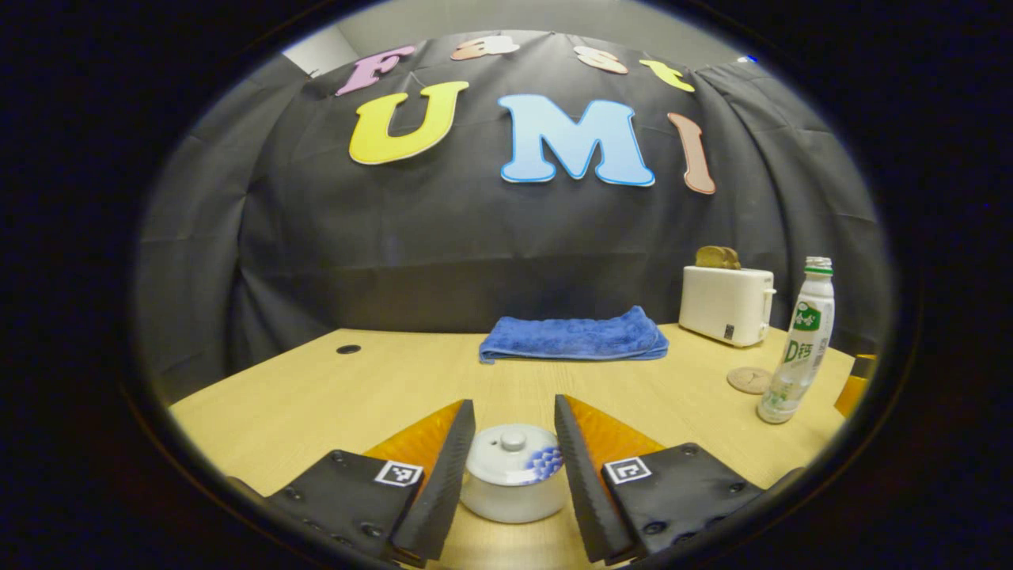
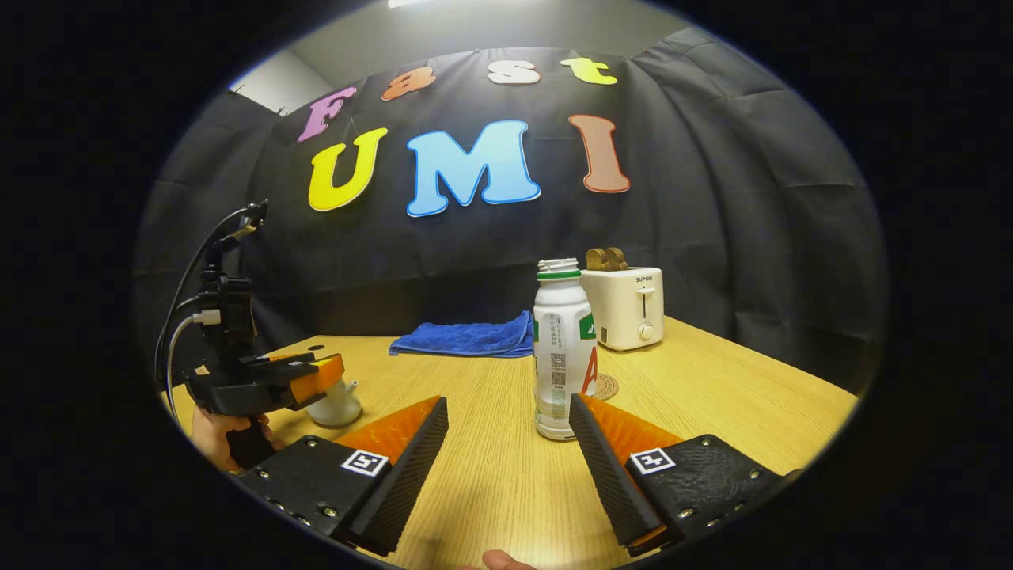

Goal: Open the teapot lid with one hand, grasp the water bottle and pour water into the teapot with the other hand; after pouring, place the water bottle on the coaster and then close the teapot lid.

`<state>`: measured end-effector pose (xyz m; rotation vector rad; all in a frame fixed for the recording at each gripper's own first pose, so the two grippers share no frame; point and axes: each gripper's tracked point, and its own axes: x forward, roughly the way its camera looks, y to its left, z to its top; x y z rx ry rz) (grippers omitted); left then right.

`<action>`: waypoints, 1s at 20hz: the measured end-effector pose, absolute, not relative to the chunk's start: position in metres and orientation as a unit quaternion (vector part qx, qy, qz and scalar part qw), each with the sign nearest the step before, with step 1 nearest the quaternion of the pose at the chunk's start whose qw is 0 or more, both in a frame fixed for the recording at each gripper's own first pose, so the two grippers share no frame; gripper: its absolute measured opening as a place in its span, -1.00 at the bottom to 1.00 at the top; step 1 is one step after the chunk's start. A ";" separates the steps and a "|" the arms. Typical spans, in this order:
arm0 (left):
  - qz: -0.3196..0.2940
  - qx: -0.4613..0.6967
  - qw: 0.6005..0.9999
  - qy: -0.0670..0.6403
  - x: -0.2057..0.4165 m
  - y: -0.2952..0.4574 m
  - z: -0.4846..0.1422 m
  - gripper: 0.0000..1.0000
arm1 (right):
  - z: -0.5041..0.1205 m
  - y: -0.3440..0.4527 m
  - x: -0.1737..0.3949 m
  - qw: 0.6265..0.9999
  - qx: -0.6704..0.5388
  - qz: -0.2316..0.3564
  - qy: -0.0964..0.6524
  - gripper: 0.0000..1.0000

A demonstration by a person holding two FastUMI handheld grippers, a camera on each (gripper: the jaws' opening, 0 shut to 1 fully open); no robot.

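I count one teapot with one lid between my left fingers, one bottle, one coaster, one towel and one toaster holding two bread slices, on one table.

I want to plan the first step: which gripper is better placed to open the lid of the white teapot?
Left. The left gripper, open, has the white ceramic teapot's round knobbed lid between its fingers. The right gripper faces the white plastic water bottle instead.
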<state>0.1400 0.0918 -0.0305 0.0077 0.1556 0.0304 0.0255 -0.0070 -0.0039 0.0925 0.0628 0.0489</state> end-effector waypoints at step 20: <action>-0.001 0.016 0.999 0.037 0.130 0.094 0.013 -0.79 | 0.022 -0.043 0.052 1.000 0.019 0.002 -0.001 0.90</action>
